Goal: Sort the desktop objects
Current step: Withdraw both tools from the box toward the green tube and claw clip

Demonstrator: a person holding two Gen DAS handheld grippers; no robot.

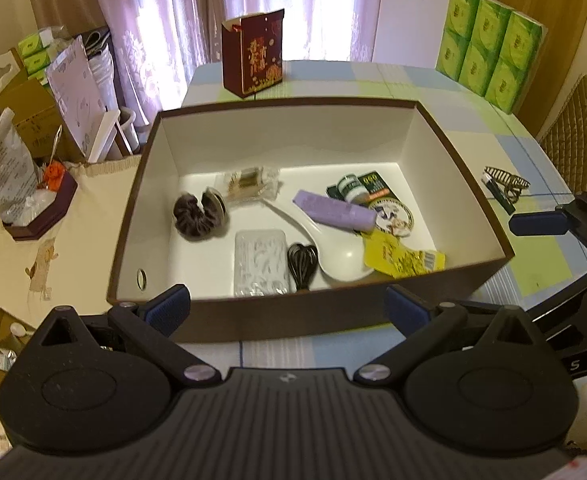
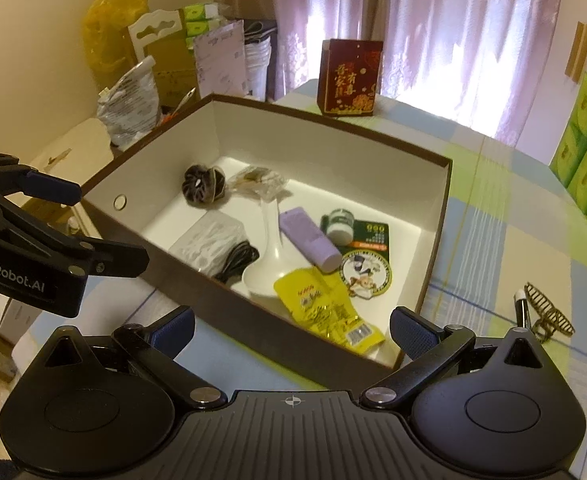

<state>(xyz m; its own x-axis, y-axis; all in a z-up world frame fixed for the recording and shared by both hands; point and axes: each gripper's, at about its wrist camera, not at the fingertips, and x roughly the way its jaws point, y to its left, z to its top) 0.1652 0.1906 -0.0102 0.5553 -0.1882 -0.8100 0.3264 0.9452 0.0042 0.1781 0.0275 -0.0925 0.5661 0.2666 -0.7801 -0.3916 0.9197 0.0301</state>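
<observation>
A brown open box (image 1: 253, 320) (image 2: 439, 216) with white inside stands on the checked tablecloth. It holds a dark scrunchie (image 1: 197, 216) (image 2: 203, 188), a white spoon (image 1: 333, 256) (image 2: 269, 256), a purple tube (image 1: 333, 210) (image 2: 309, 240), a yellow sachet (image 1: 401, 258) (image 2: 325, 308), a black coiled cable (image 1: 302, 266) (image 2: 237, 260) and other small items. Outside the box to the right lie a striped hair claw (image 1: 507, 184) (image 2: 549, 316) and a small dark tube (image 1: 495, 192) (image 2: 521, 306). My left gripper (image 1: 289, 306) is open before the box's near wall. My right gripper (image 2: 291, 330) is open over the box's near corner.
A dark red gift bag (image 1: 253, 54) (image 2: 349, 78) stands behind the box. Green tissue packs (image 1: 489, 40) (image 2: 585, 160) are stacked at the back right. Cluttered boxes and bags (image 1: 33, 140) fill the left side. A chair back (image 1: 577, 128) is beyond the table's right edge.
</observation>
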